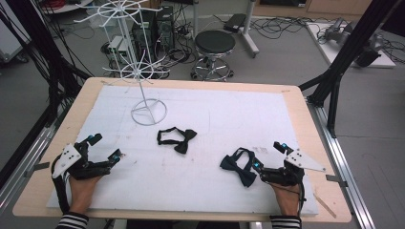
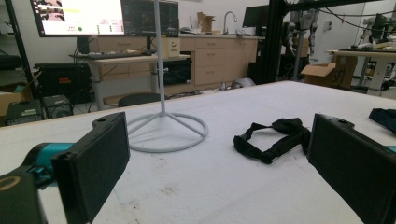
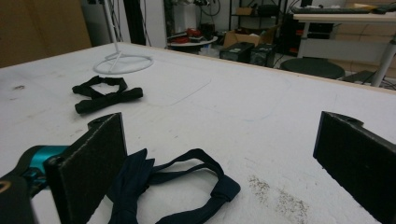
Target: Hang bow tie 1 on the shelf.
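No readable writing. The right claw (image 1: 271,160) stands wide open at the near right, holding nothing, its left jaw beside the navy bow tie (image 1: 239,164) on the bench (image 1: 296,102). The left claw (image 1: 106,147) is wide open, empty.

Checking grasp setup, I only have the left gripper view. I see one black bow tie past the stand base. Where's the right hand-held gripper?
Observer: The right hand-held gripper is at the table's near right, jaws open, beside a navy bow tie.
Operator: Touching it?
Observer: Its left jaw looks to be against the bow end in the right gripper view; the strap loop lies flat between the jaws.
Operator: How tall is the stand?
Observer: The stand carries two rings of hooks, both bare.
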### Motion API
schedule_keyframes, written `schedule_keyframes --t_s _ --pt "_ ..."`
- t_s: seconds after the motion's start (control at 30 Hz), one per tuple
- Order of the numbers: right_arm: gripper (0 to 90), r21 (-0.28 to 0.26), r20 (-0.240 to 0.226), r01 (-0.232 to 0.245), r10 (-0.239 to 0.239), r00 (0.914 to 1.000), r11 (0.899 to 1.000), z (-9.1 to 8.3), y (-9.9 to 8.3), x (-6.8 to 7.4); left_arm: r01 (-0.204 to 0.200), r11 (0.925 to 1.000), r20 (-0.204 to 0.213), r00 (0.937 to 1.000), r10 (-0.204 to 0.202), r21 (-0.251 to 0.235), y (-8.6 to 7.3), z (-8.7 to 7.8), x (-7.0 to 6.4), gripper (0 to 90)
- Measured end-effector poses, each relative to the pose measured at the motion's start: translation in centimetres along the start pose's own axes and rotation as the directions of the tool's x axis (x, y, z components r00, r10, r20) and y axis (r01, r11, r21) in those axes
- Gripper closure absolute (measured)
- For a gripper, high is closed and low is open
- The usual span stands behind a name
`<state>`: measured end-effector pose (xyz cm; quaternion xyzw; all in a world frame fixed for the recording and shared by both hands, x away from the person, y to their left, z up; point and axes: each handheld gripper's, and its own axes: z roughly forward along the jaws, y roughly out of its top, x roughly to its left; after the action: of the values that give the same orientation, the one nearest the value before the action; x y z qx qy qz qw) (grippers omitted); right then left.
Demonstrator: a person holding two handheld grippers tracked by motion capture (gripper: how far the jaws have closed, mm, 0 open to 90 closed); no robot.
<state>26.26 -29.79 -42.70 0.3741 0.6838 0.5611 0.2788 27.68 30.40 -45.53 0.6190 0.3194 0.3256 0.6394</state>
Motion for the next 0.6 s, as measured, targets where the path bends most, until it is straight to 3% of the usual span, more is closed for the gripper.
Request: schedule_keyframes --t_s 0.27,0.43,0.6 --pt "1.8 0.063 -0.052 0.039 -0.036 0.998 0.997 -0.7 2.4 0.0 0.0 1.0 0.0 1.0 0.0 0.0 0.0 0.0 -0.1 6.3" --pt "1.8 0.095 -0.095 0.032 -0.022 0.9952 0.995 -1.2 3.5 0.1 0.001 1.0 -0.001 1.0 -0.001 -0.002 0.0 0.0 -0.1 6.3" --pt "1.8 0.18 -0.11 0.053 -0.033 0.9934 0.982 -1.1 4.0 0.1 0.0 1.0 -0.001 1.0 0.0 -0.001 0.0 0.0 -0.1 6.3"
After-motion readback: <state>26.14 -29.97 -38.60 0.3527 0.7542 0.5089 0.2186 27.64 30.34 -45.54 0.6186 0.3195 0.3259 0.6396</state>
